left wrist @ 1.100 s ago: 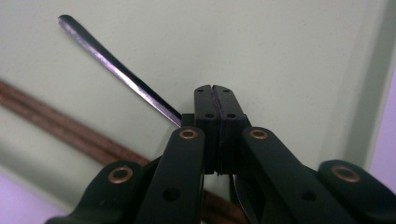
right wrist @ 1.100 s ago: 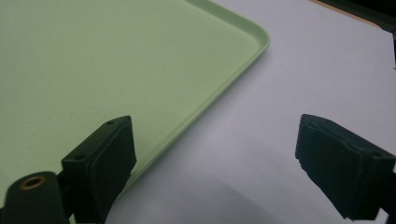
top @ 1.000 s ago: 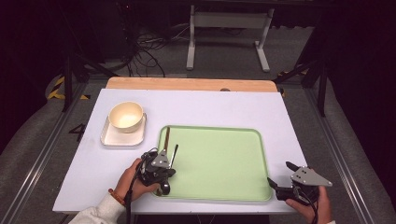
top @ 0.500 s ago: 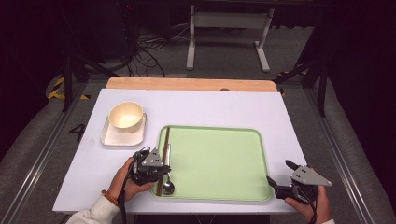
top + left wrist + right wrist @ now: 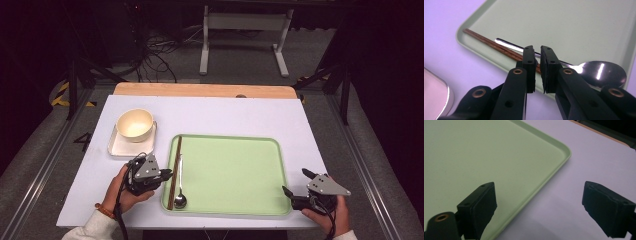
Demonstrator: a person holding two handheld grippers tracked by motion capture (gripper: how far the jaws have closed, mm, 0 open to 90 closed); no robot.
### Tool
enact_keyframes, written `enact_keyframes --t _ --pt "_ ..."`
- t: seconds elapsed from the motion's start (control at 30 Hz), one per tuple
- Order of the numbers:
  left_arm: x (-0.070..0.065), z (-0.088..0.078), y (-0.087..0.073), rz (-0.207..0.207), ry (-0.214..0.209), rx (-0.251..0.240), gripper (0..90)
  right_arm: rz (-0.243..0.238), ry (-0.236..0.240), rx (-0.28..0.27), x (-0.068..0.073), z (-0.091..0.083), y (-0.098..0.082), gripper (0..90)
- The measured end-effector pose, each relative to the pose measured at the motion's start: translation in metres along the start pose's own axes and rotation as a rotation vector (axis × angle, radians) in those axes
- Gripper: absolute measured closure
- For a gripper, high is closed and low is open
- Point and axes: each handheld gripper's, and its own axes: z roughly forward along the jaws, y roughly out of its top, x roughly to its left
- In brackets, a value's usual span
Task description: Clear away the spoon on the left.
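While the left tool [image 5: 162, 176] hovers at the tray's [image 5: 230, 172] left rim, its jaws nearly closed with a thin gap and gripping nothing, the chopsticks [image 5: 496, 47] and spoon [image 5: 599, 71] lie side by side just inside that rim. Spoon: metal, stiff, light, slick, lying flat, so best pinched across the thin handle, not the bowl end. Chopsticks: wooden, light, stiff, likely to roll or split apart, so grab both mid-length. Right tool [image 5: 299, 191] sits wide open and empty at the tray's near right corner. Cream bowl [image 5: 134, 124] on its plate [image 5: 116, 147] stands on the surface, apart from the tray.
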Motion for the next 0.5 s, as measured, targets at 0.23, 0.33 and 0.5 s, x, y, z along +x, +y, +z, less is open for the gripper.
enact_keyframes --t 0.23,0.33,0.5 --pt "0.012 -0.01 -0.007 -0.023 0.022 -0.017 79.9 -0.007 0.004 -0.004 0.0 0.004 0.004 12.7" --pt "0.017 -0.014 -0.009 -0.053 0.037 -0.038 76.9 -0.012 0.009 -0.004 0.0 0.006 0.005 12.7" --pt "0.024 -0.022 -0.013 -0.082 0.069 -0.052 64.4 -0.013 0.012 -0.008 0.0 0.007 0.006 12.9"
